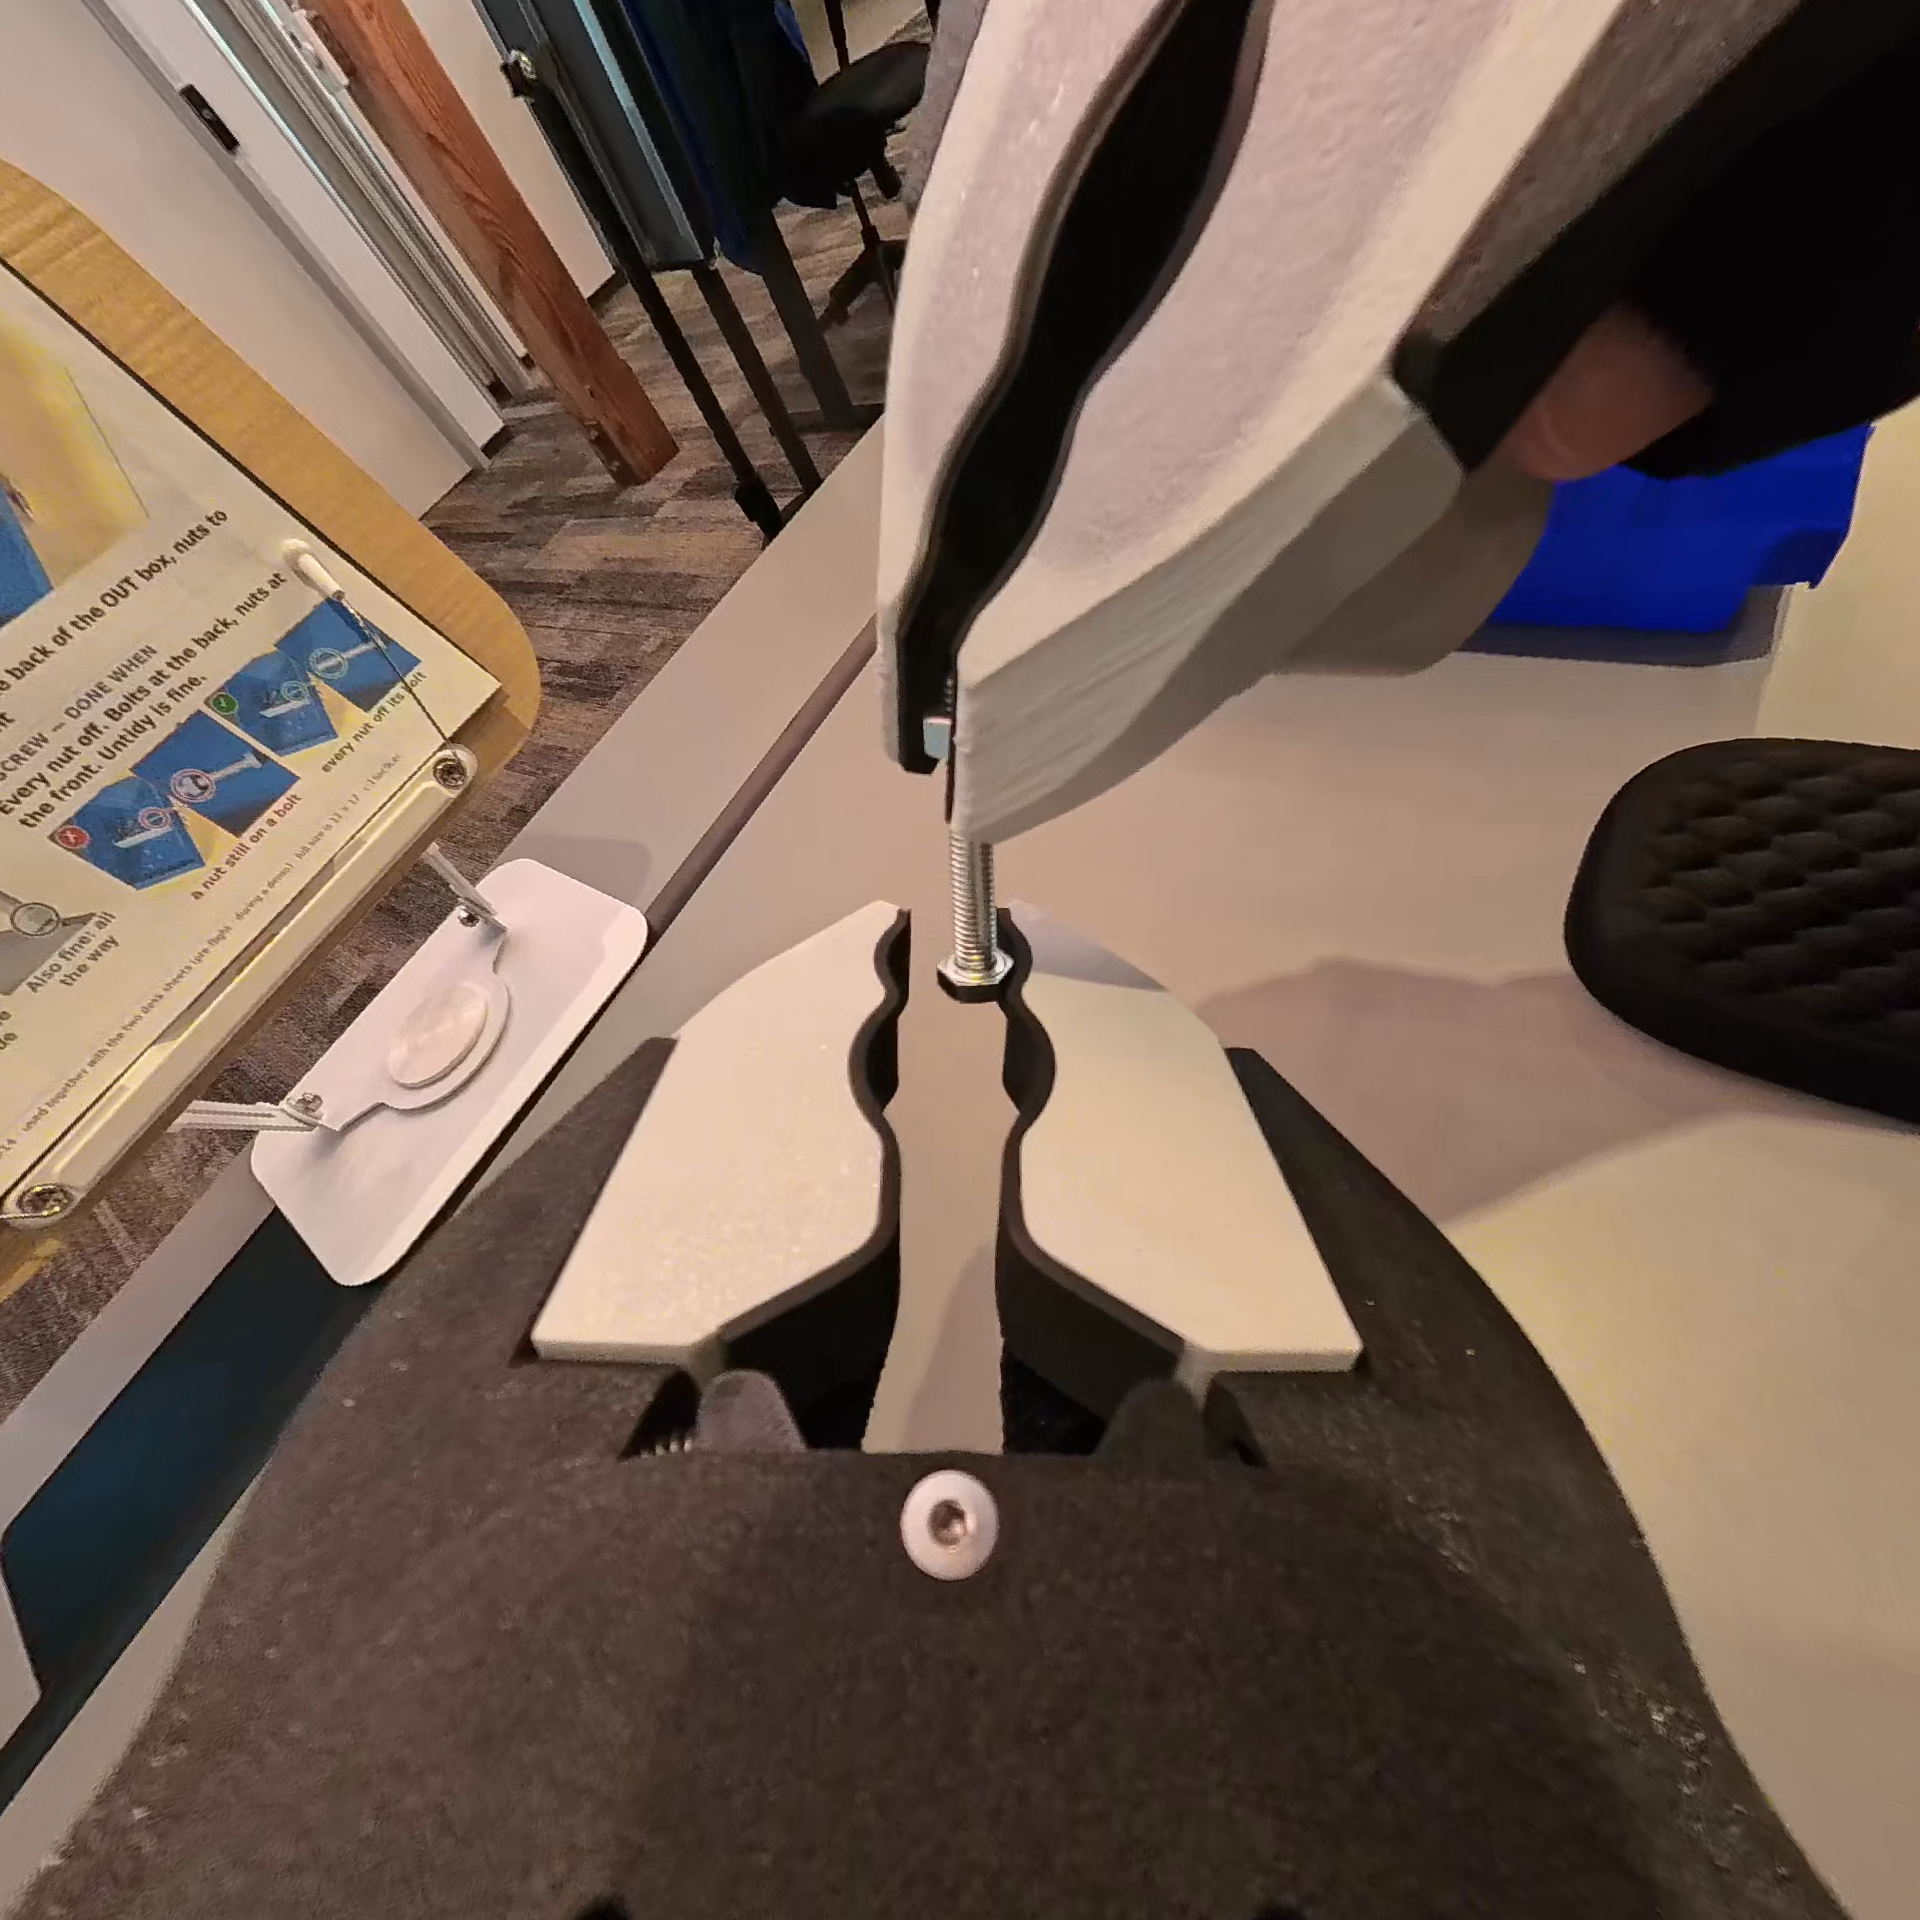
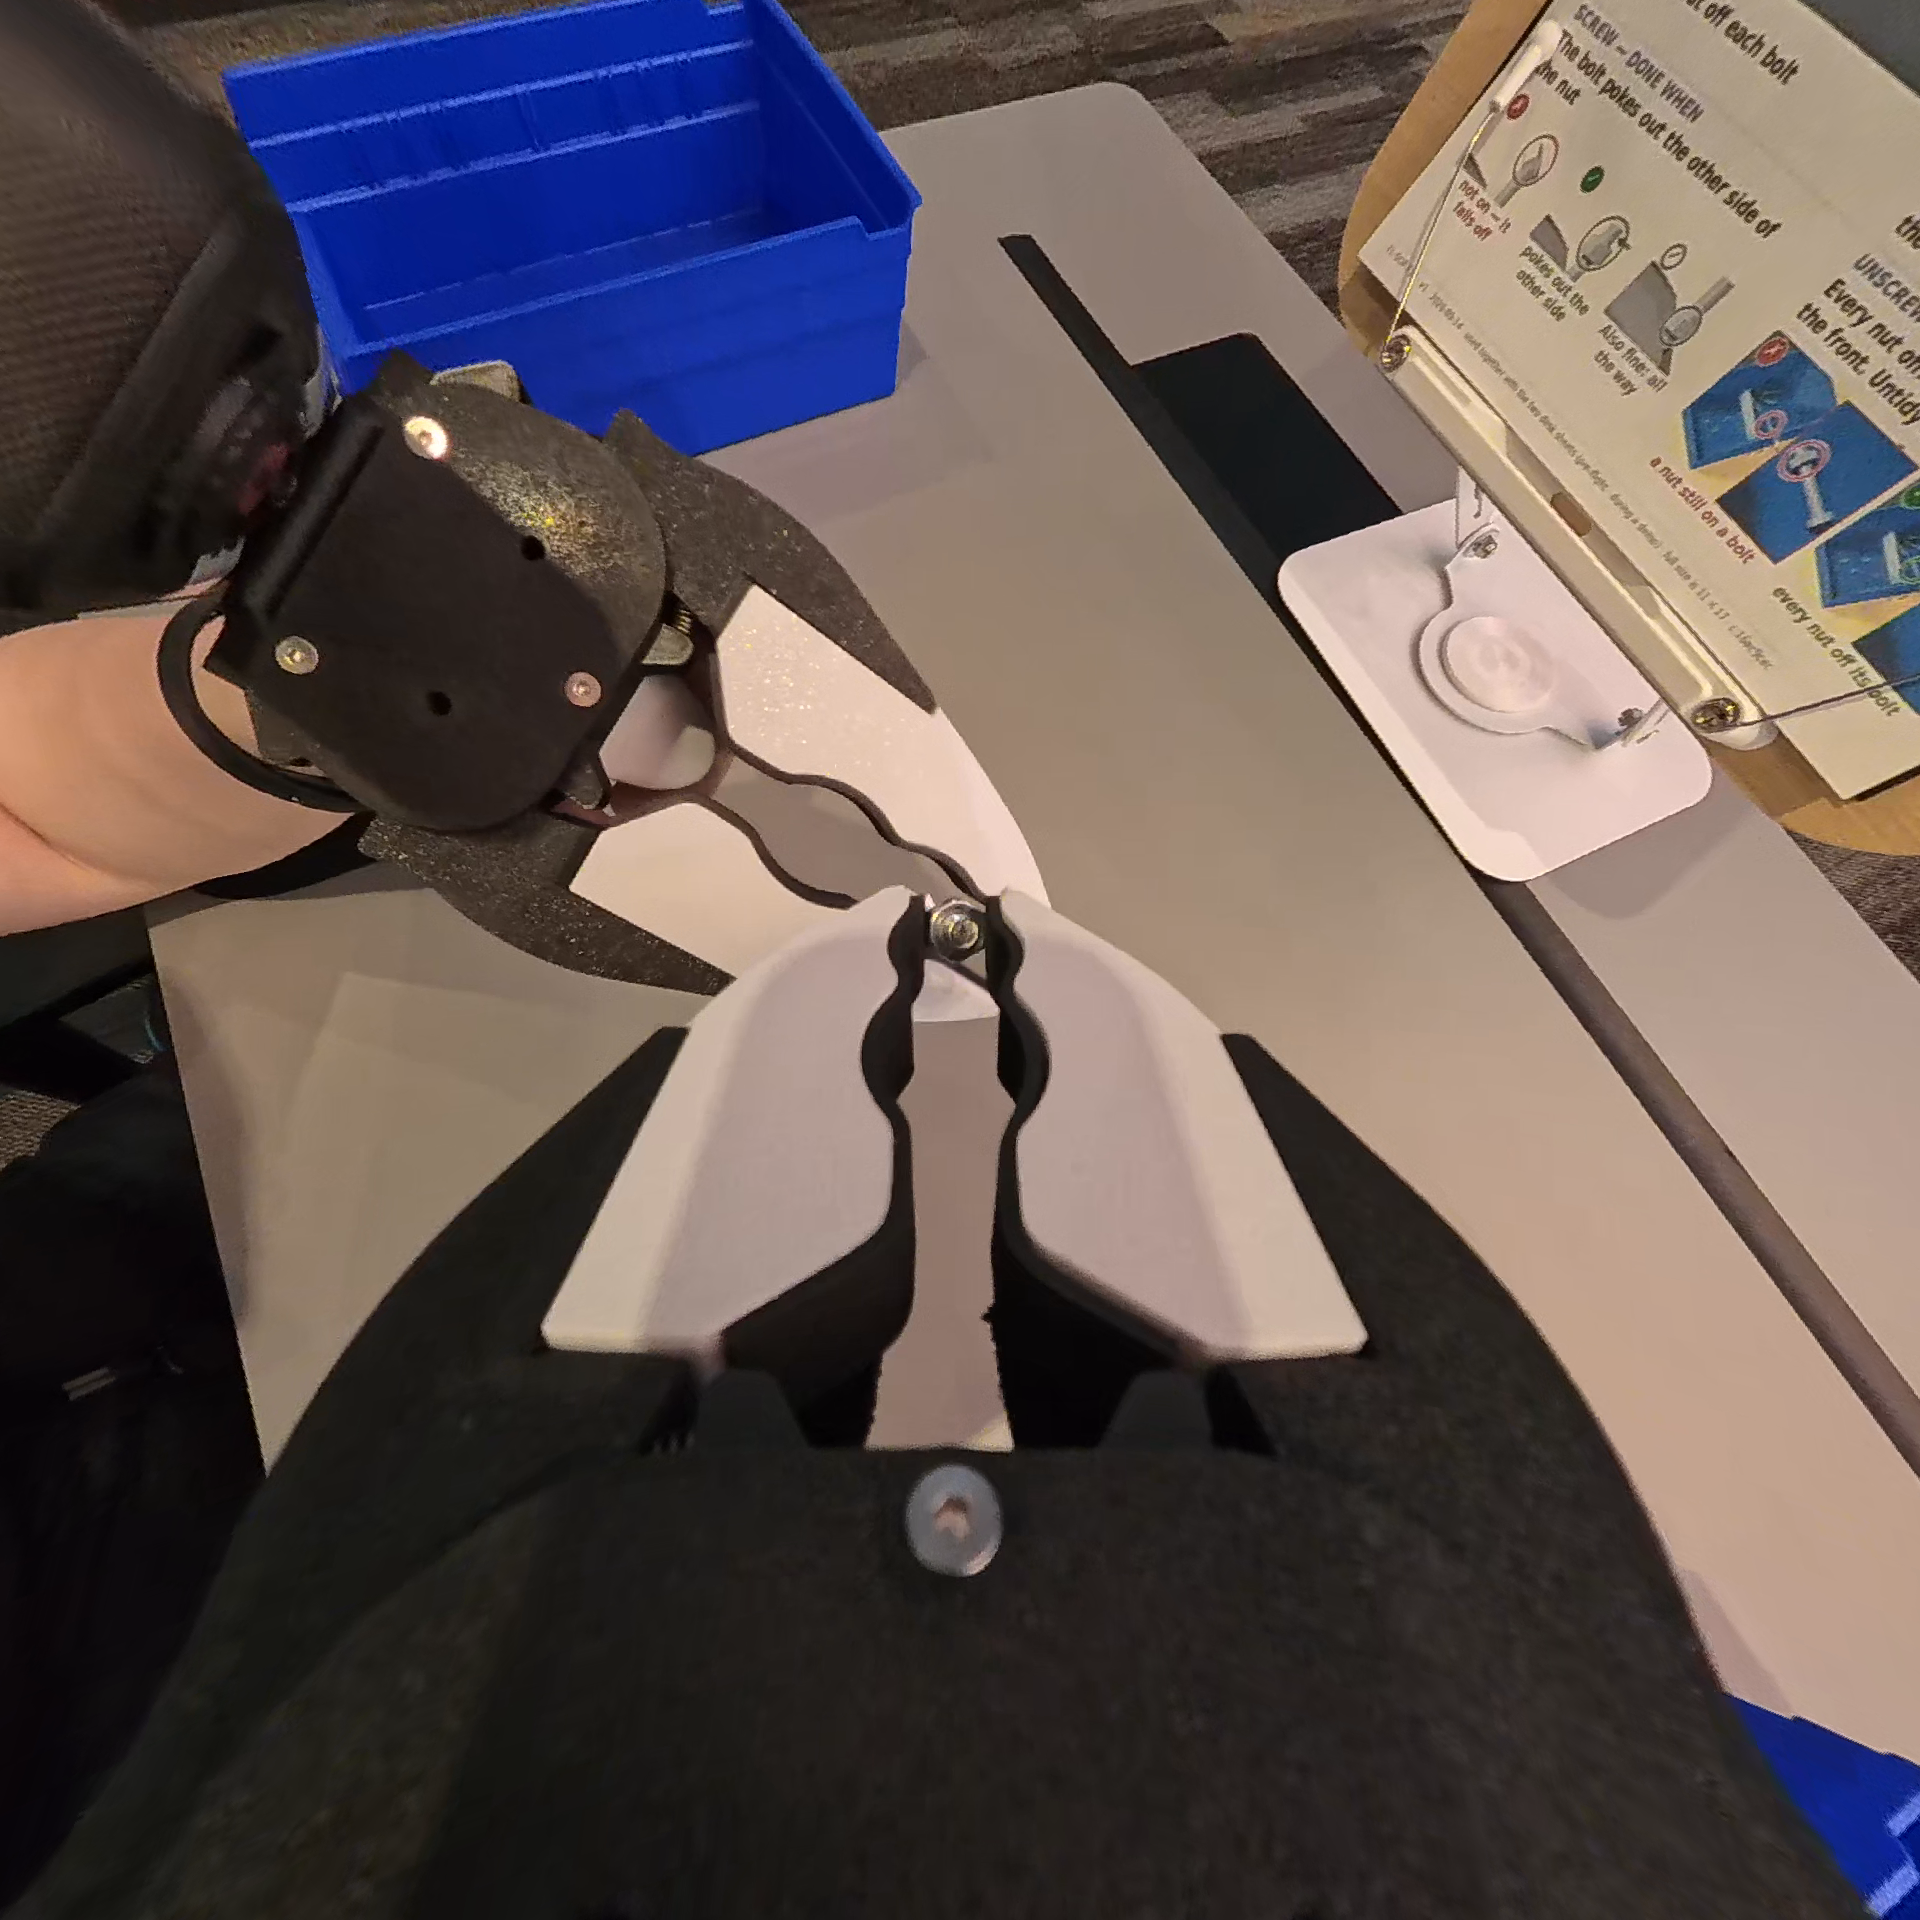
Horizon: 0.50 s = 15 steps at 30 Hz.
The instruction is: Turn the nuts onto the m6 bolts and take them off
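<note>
A silver threaded m6 bolt [image 1: 970,894] hangs upright above the grey table [image 1: 1351,862]. My right gripper [image 1: 935,750] comes down from above and is shut on the bolt's head. A silver hex nut [image 1: 970,977] sits at the bolt's lower end, between the tips of my left gripper [image 1: 961,940], which is shut on it. In the right wrist view my right gripper [image 2: 954,916] holds the bolt head [image 2: 956,930] at its fingertips. My left gripper [image 2: 904,885] reaches in from the left just beneath it, and the nut is hidden there.
A blue bin [image 2: 582,208] stands at the table's back left and also shows in the left wrist view [image 1: 1662,551]. An instruction sheet on a wooden stand [image 2: 1714,364] with a white base [image 2: 1496,675] stands at the table's edge. A black mesh pad [image 1: 1766,935] lies to the right. There is about 5 centimeters between the tips of the two grippers.
</note>
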{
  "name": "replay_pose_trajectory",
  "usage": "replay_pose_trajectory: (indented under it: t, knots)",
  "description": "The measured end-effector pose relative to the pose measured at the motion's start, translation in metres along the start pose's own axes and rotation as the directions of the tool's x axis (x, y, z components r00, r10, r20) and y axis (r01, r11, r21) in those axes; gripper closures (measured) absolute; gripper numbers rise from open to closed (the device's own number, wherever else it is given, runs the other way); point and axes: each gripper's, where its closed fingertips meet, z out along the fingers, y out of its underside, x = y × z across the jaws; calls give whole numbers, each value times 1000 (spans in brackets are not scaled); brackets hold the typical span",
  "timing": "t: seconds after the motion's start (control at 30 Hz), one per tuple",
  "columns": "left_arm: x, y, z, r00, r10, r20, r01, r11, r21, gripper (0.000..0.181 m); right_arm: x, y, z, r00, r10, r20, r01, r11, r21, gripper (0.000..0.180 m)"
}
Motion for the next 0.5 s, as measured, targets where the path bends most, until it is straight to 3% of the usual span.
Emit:
replay_pose_trajectory:
  t: [0.1,0.27,0.37,0.5]
  knots:
    - [2,0,0,1000,-4,-18,4,1000,3,176,0,0,0,1000,-3,-1,3,1000,1,170]
    - [1,-4,-2,1000,-19,-22,20,999,27,176,-1,-4,-2,1000,1,4,-1,1000,29,169]
    - [-3,-9,-5,1000,-16,12,15,999,53,177,4,-13,-9,999,51,-2,-51,994,96,145]
    - [-6,-11,-7,999,-28,25,26,998,63,177,10,-24,-19,992,123,21,-124,973,196,146]
